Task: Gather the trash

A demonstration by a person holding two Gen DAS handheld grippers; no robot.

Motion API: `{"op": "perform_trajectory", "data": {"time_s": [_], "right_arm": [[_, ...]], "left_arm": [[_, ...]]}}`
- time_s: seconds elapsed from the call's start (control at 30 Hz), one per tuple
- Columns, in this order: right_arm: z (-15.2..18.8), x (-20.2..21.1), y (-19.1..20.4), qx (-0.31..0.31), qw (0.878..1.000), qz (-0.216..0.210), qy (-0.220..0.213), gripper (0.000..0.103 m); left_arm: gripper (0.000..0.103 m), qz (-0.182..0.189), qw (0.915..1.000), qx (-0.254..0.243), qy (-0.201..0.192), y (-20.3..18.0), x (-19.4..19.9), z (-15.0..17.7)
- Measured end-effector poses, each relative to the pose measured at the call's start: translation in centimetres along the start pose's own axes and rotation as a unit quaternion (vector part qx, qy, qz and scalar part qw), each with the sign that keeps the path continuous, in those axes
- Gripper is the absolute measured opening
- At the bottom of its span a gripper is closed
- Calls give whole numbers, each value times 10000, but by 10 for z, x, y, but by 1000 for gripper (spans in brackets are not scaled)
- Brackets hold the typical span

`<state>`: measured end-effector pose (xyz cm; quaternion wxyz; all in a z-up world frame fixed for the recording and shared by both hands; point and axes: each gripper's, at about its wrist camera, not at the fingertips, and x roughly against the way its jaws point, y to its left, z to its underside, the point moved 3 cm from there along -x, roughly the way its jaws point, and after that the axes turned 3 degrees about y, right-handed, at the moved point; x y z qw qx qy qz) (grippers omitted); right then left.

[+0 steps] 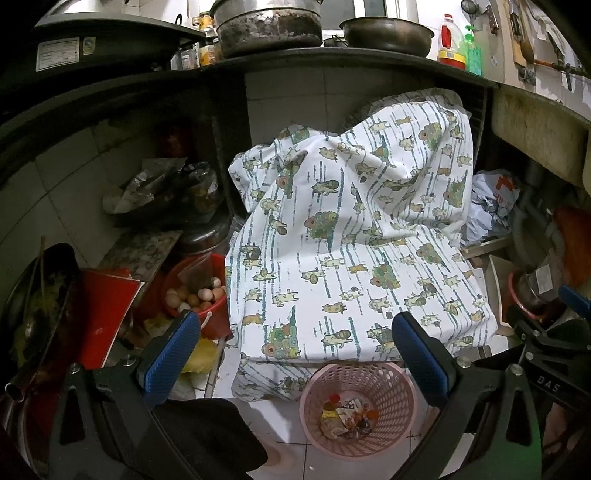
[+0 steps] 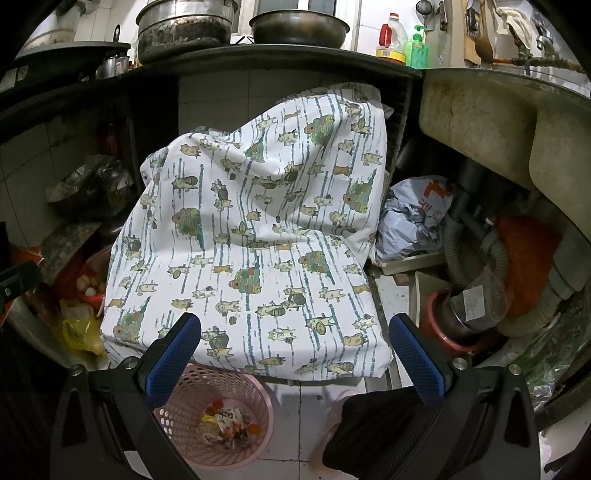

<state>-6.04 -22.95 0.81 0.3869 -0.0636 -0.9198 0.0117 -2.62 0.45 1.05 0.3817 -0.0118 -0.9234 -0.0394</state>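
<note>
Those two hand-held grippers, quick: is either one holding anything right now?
Left hand-held gripper: open, holding nothing.
Right hand-held gripper: open, holding nothing.

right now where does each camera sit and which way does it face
Left wrist: on the left hand-held gripper, facing forward and down at the patterned cloth and pink trash basket; its open blue fingers show.
Right wrist: on the right hand-held gripper, same heading, slightly further right; open fingers show.
Shared: cloth, basket, red egg bucket, countertop pots.
</note>
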Motion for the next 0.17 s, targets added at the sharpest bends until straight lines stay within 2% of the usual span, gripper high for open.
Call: {"op": "perform_trajectory", "data": {"time_s": [0.17], "right_arm": [[1,0,0,10,10000,17,-15,103]], "left_arm": [[103,18,10000,-15,42,-1,-6,-2]]}}
